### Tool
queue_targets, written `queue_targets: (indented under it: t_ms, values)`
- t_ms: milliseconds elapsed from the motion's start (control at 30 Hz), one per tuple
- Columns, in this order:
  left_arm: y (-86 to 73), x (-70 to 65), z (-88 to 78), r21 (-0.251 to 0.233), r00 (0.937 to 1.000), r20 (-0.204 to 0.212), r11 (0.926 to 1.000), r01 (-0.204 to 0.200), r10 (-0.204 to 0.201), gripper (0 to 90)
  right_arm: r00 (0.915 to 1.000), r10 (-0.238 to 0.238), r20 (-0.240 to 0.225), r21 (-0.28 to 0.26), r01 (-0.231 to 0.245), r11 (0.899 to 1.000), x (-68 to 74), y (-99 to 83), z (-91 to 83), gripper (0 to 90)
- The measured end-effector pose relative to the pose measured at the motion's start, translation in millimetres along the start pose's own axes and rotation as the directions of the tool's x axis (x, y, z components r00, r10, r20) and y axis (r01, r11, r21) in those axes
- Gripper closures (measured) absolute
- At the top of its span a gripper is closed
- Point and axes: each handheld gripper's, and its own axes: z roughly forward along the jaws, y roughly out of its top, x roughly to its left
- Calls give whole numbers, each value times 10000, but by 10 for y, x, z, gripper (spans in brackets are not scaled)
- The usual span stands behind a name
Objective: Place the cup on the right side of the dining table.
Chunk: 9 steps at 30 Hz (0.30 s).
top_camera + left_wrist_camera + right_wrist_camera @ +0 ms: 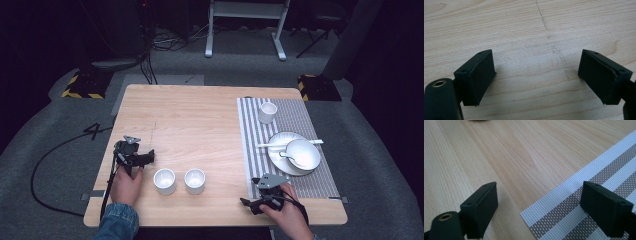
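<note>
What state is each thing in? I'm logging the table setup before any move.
left gripper: open, holding nothing.
right gripper: open, holding nothing.
two cups: upright, side by side on bare wood.
third cup: upright on the striped mat.
bowl: upright on the plate.

**A staged test space, not a home**

We see a lab or studio. A small wooden desk (pixel 200 125) stands alone on grey carpet (pixel 45 150), with dark surroundings all around. Yellow-and-black hazard-striped blocks (pixel 80 86) sit at the upper left and upper right of the frame, cables (pixel 150 65) trail across the floor at top centre, and a white metal stand (pixel 245 25) rises behind.
</note>
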Motion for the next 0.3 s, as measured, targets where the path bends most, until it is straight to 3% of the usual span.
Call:
queue_targets:
  t_ms: [267,300]
  values:
    - [0,0,0,2,10000,0,10000,-4,4,141,10000,-21,-11,1,21,10000,1,-1,0,143]
    - [1,0,0,2,10000,0,10000,-5,5,141,10000,-4,-57,-12,4,10000,-1,2,-8,191]
